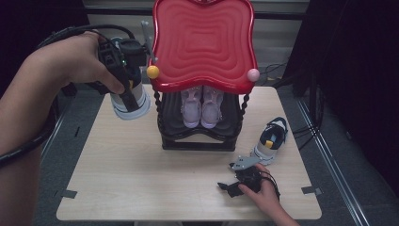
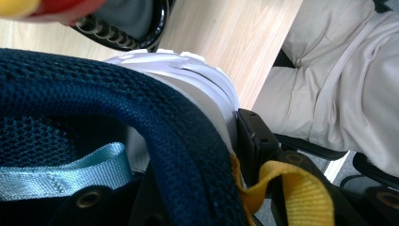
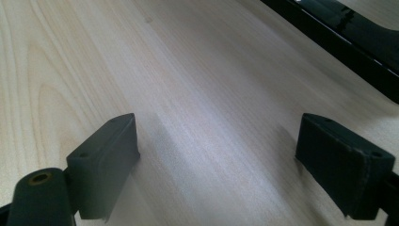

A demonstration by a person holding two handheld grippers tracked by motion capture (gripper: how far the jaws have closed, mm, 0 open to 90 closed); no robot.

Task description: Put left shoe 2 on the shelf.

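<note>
Right gripper sits nearest the camera, low on the front right of the wooden table, jaws spread wide with bare wood between them in the right gripper view; it grips nothing and looks idle. Left gripper is up off the table at the left of the shoe rack, clamped on a navy-and-white sneaker: in the left gripper view one black pad presses the white heel wall beside the yellow pull loop, with the navy mesh collar and a pale blue strap close to the lens. The sneaker hangs in the air, sole toward the table, just beside the rack's left twisted post and below the yellow knob. Judged progress: a pink pair of shoes already stands on the lower black shelf; the held sneaker is lifted but not yet placed; its matching sneaker stands on the table to the right of the rack, untouched. So roughly the first half appears done, with two single shoes left to shelve. The red wavy top tray is bare and seems the likely target. Obstacles: the tray's overhanging red rim and yellow knob lie close to the held sneaker; the left post blocks a sideways entry to the lower shelf, which the pink pair largely occupies. A pink knob marks the tray's right corner. The trailing cable loops by the person's left forearm.
</note>
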